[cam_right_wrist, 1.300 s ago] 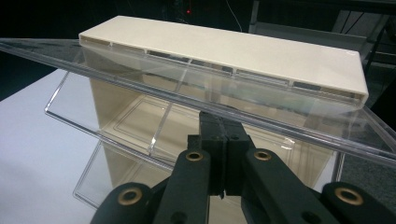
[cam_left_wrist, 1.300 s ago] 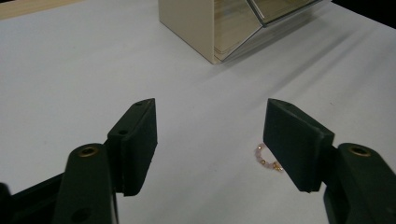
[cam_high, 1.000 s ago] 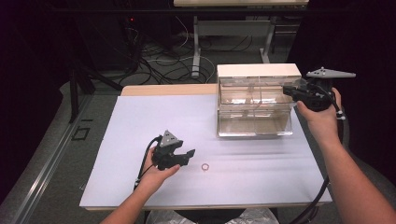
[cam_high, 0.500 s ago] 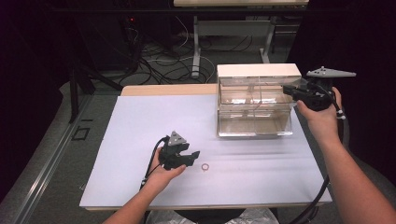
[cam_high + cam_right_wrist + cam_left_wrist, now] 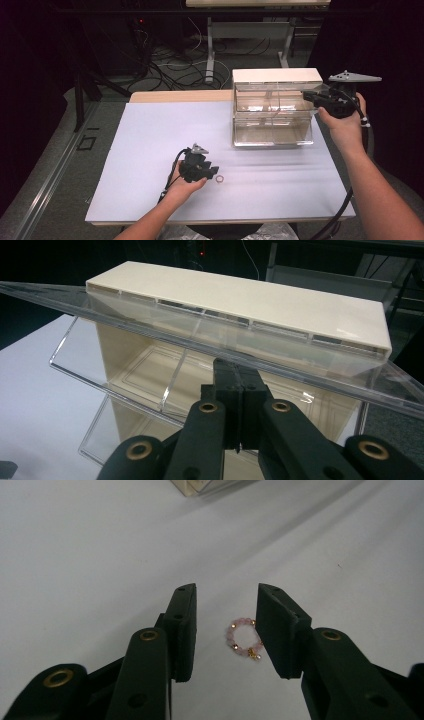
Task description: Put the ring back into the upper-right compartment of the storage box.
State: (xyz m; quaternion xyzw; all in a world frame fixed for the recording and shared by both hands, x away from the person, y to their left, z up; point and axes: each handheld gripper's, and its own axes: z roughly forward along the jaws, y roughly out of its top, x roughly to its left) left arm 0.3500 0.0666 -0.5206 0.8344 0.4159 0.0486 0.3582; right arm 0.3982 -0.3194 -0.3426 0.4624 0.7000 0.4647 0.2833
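A small ring of pink and gold beads (image 5: 243,637) lies flat on the white table, also seen as the bead ring (image 5: 219,178) near the front. My left gripper (image 5: 227,592) is open, low over the table, with one jaw on each side of the ring and neither touching it. In the high view the left gripper (image 5: 214,171) sits just left of the ring. My right gripper (image 5: 235,365) is shut on the front lip of a clear tilt-out drawer (image 5: 150,370) of the cream organizer box (image 5: 240,295). That upper drawer (image 5: 272,102) is tilted open, with the right gripper (image 5: 306,95) at its right end.
The organizer box (image 5: 277,75) stands at the back right of the white table (image 5: 150,135), with a lower clear drawer (image 5: 272,132) shut. Cables and table legs lie on the dark floor behind. The left gripper's cable trails toward the table's front edge.
My left gripper has moved right and down toward the bead ring, and its jaws now straddle it. The right gripper has kept still on the drawer.
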